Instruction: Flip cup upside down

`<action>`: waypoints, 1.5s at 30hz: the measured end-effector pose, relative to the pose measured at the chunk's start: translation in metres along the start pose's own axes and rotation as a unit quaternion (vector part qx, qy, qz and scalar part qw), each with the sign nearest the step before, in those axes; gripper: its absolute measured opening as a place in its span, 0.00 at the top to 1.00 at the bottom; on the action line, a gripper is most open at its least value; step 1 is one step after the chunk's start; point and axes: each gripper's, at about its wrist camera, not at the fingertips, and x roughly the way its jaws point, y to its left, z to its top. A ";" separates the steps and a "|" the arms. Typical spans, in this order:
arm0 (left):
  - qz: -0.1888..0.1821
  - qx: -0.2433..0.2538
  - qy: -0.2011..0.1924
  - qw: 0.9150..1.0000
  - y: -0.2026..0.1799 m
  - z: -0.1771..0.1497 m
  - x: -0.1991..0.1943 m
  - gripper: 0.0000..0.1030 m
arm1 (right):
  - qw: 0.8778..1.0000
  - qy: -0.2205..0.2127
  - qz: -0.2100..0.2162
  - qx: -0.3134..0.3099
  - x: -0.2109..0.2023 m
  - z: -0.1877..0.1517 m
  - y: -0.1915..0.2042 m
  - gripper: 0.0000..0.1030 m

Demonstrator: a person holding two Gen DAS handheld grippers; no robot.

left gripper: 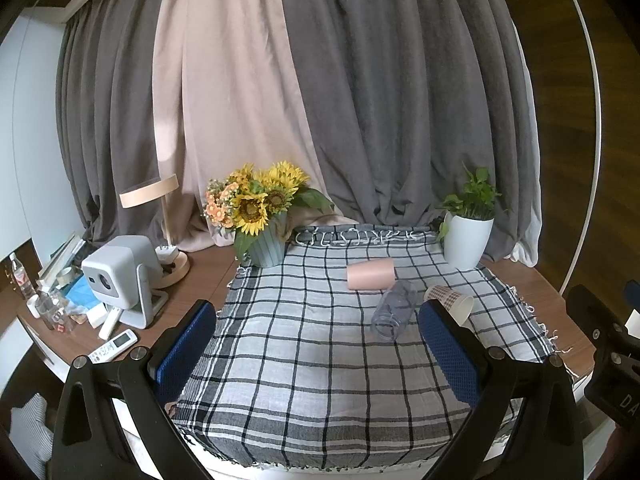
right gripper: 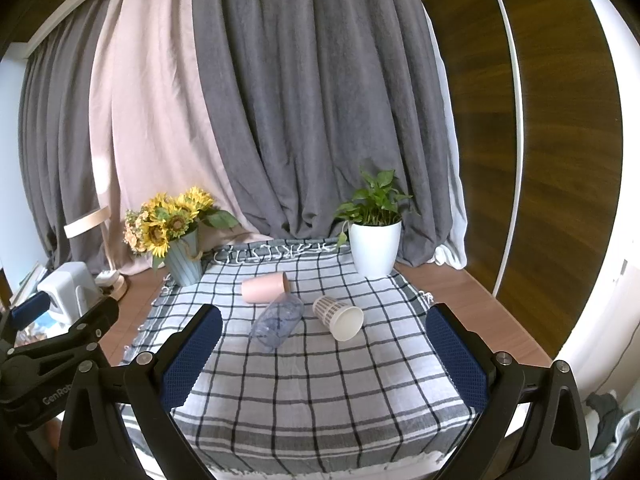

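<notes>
"GenRobo…" lettering on left gripper [right gripper: 36, 312] body.

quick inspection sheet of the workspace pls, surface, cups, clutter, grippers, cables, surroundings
surface: checked cloth spread over a wooden table.
job's things: pink cup, clear cup and paper cup, all lying on their sides on the cloth; none upside down yet.
clutter: sunflower vase and potted plant at the cloth's far corners; projector, lamp, remote and small bottles on the table's left.
grippers: left gripper and right gripper both open, empty, short of the cups.
cables: nothing seen.
surroundings: grey and pink curtains behind; wood panel at right.
</notes>
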 end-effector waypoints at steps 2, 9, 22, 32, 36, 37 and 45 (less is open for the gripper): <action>0.000 0.000 0.001 1.000 0.001 0.001 0.001 0.00 | 1.000 0.000 0.000 -0.001 0.000 0.000 0.000 0.01; -0.002 0.000 0.002 1.000 0.003 -0.001 0.001 0.00 | 1.000 0.000 -0.003 0.001 0.004 0.003 -0.003 0.01; -0.012 0.009 0.019 1.000 0.017 -0.006 0.012 0.00 | 1.000 0.006 -0.007 0.000 0.009 -0.003 0.001 0.00; -0.027 0.034 0.090 0.995 0.025 -0.019 0.054 0.00 | 0.999 0.035 -0.011 -0.002 0.028 -0.017 0.025 0.01; -0.032 0.041 0.115 0.992 0.021 -0.020 0.079 0.00 | 0.999 0.052 -0.005 0.000 0.051 -0.016 0.029 0.01; -0.030 0.042 0.121 0.991 0.020 -0.020 0.087 0.00 | 0.999 0.053 -0.003 -0.002 0.060 -0.015 0.030 0.01; -0.027 0.010 0.170 0.985 0.019 -0.011 0.149 0.00 | 0.996 0.082 0.031 0.003 0.131 -0.005 0.030 0.01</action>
